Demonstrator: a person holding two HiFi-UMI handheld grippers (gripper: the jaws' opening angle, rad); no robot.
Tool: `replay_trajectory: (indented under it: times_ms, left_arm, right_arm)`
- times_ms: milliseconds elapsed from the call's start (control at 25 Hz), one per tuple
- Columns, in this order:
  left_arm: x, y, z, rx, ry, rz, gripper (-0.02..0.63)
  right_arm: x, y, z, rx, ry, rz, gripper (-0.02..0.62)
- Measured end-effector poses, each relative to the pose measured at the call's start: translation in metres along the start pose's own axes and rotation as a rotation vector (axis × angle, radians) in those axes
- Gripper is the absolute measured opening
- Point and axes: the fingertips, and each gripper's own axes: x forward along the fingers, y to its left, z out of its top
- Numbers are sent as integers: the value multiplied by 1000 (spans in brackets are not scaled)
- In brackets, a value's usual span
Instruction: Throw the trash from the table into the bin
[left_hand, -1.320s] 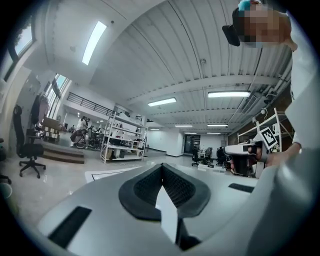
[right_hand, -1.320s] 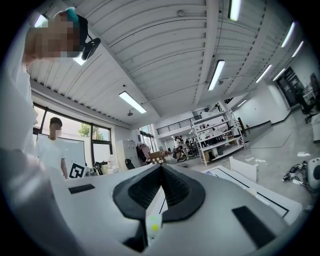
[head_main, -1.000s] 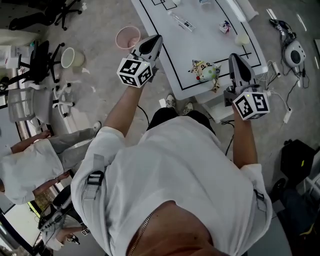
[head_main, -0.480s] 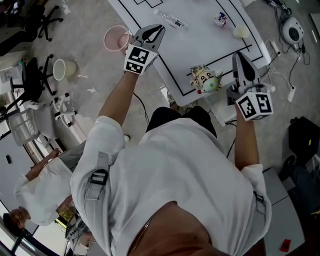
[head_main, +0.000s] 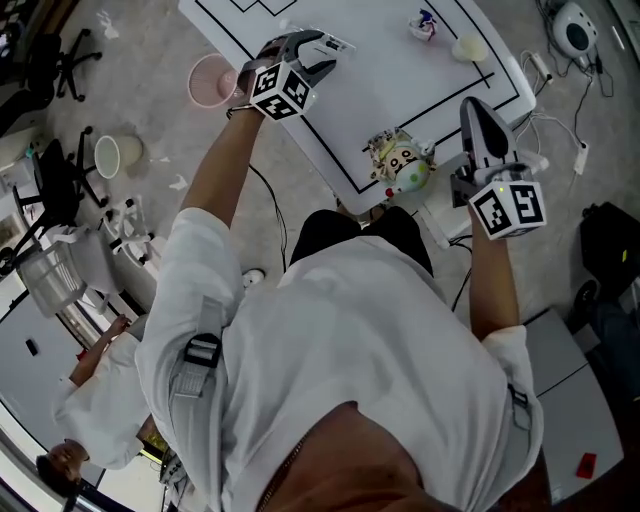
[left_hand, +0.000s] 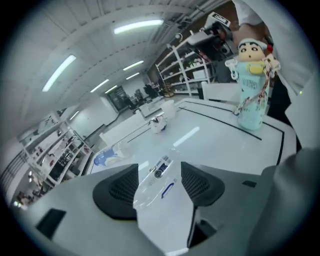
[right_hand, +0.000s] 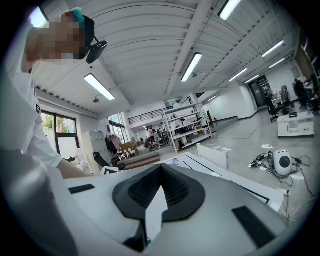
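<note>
A clear plastic wrapper with a small printed label lies on the white table. My left gripper is low over it, near the table's left edge. Its jaws have just been opening and now stand open on either side of the wrapper without pressing it. The pink bin stands on the floor just left of that gripper. My right gripper is shut and empty, held near the table's front right corner. A small crumpled piece of trash lies further back on the table.
A cartoon-figure bottle stands at the table's near edge between the grippers. A pale round item lies at the back right. A blue-printed wrapper lies further left. A white bucket and office chairs stand on the floor.
The left gripper has come from beside the pink bin in over the table, sinking and rolling, and its jaws have opened around the clear wrapper. The right gripper has barely shifted.
</note>
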Motion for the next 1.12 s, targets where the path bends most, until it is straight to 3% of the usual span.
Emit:
replay_trajectory:
  times_ms: [200, 520, 840, 1120]
  left_arm:
    - [25, -3, -13, 176, 121, -93, 310]
    - [50, -8, -32, 299, 255, -206, 341]
    - [63, -5, -33, 306, 284, -230, 341]
    - [59, -5, -30, 181, 289, -171, 322]
  right_arm:
    - [-7, -8, 0, 9, -9, -21, -5]
    - [-12, -13, -1, 19, -12, -40, -3]
    - [-24, -14, -4, 24, -10, -44, -4]
    - [-36, -15, -2, 20, -13, -41, -3]
